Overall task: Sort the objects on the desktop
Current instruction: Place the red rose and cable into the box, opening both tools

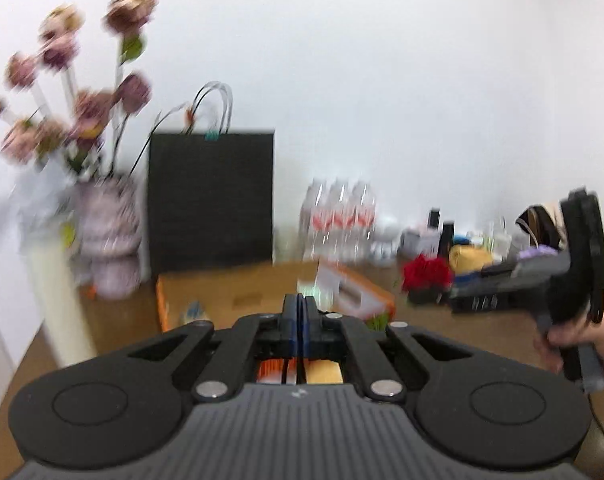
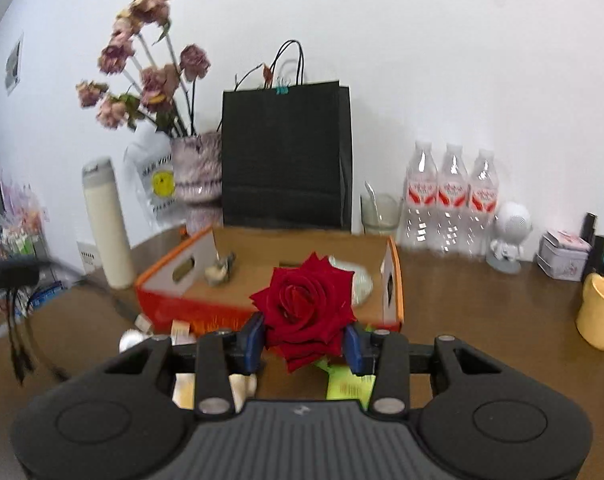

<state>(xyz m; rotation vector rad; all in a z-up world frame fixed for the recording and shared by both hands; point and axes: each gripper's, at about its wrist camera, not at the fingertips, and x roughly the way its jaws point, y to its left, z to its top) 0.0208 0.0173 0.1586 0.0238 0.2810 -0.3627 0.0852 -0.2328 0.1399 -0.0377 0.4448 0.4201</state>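
Note:
My right gripper (image 2: 305, 342) is shut on a red rose (image 2: 305, 308), blue pads pressing on both sides of the bloom, just in front of an open orange cardboard box (image 2: 393, 280). The box holds a small figure (image 2: 220, 270) and a round silvery thing (image 2: 361, 282). From the left wrist view the rose (image 1: 425, 274) and right gripper (image 1: 445, 290) sit at the right, in a person's hand. My left gripper (image 1: 300, 312) is raised over the box (image 1: 222, 292), fingers pressed together. In the right wrist view black cable strands (image 2: 18, 332) dangle below its blurred shape at the left.
Behind the box stand a black paper bag (image 2: 286, 156), a vase of dried flowers (image 2: 198, 168) and a cream flask (image 2: 106, 224). Three water bottles (image 2: 453, 200), a glass (image 2: 379, 208), a white figurine (image 2: 509, 236), a tin (image 2: 563, 256) and a yellow cup (image 2: 599, 312) line the right.

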